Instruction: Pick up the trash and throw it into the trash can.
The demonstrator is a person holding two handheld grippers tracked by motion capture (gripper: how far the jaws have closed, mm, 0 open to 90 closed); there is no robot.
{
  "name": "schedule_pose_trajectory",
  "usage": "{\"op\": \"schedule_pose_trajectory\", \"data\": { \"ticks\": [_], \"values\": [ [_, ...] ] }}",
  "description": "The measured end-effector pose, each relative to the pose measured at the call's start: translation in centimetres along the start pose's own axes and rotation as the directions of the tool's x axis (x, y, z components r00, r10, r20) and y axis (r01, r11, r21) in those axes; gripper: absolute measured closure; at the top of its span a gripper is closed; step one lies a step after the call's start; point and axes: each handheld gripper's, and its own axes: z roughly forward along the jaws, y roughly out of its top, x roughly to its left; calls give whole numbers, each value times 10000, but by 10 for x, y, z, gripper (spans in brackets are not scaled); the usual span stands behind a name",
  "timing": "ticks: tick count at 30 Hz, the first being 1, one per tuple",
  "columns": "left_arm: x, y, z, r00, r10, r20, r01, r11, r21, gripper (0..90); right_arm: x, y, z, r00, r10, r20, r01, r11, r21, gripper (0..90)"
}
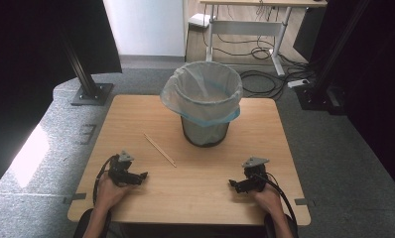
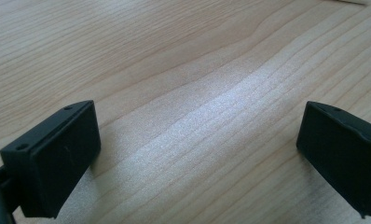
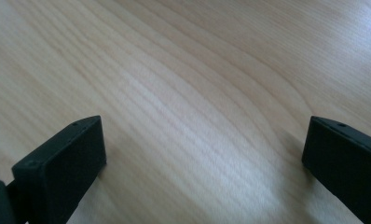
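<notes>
Two hand-held grippers, left (image 1: 142, 175) and right (image 1: 232, 184), jaws wide apart, empty, on table (image 1: 200, 168).

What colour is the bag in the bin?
The bag is see-through white with a light blue edge, clearest in the high view.

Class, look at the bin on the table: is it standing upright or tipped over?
Upright. The bin stands on its base on the table, with its bag-lined mouth facing up.
</notes>
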Motion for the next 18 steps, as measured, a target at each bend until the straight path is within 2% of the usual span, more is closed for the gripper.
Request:
{"op": "schedule_pose_trajectory", "data": {
  "ticks": [7, 18],
  "values": [
    [0, 0, 0, 10000, -51, -51, 51, 10000, 5, 0, -2, -4, -4, 9999, -122, -107, 122, 9999, 2, 0],
    [0, 2, 2, 9999, -146, -91, 146, 9999, 8, 0, 1, -5, -5, 9999, 105, 96, -105, 9999, -5, 0]
  ]
}}
